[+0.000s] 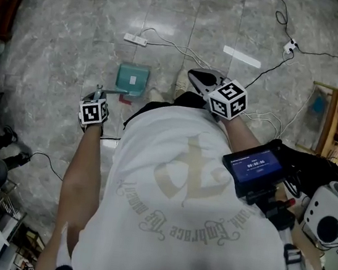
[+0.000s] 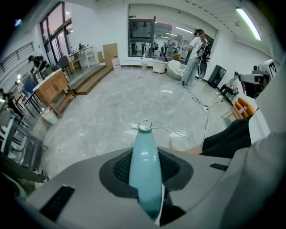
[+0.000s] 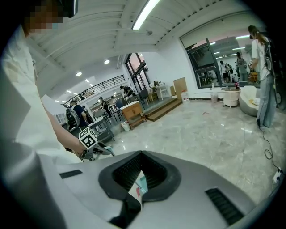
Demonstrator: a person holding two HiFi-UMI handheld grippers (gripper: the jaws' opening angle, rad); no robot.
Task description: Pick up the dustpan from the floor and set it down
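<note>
Status: pickup step under way, set-down not yet done.

- Left gripper [image 1: 98, 94] is clamped on the pale blue handle [image 2: 145, 165] of the dustpan [image 1: 132, 77]. In the left gripper view both pads press its sides, and the hanging loop at the handle's tip sticks out past the jaws.
- In the head view the teal pan sits at about 11 o'clock from frame centre, just beyond the left gripper and over the marble floor [image 1: 64, 35]. I cannot tell whether it has cleared the floor.
- Right gripper [image 3: 141, 167] has its jaws drawn together. A thin pale sliver with teal and red shows in the slit; I cannot tell whether it is held or merely seen through. My judgement is that this gripper plays no part in the task.

Left to do, as I judge it: carry the dustpan and put it down.

Containers:
- The pan looks bare inside, though it is too small to be sure. A red piece [image 1: 126, 99] lies at its near edge.
- A wooden rack [image 1: 327, 122] at 3 o'clock holds something orange.
</note>
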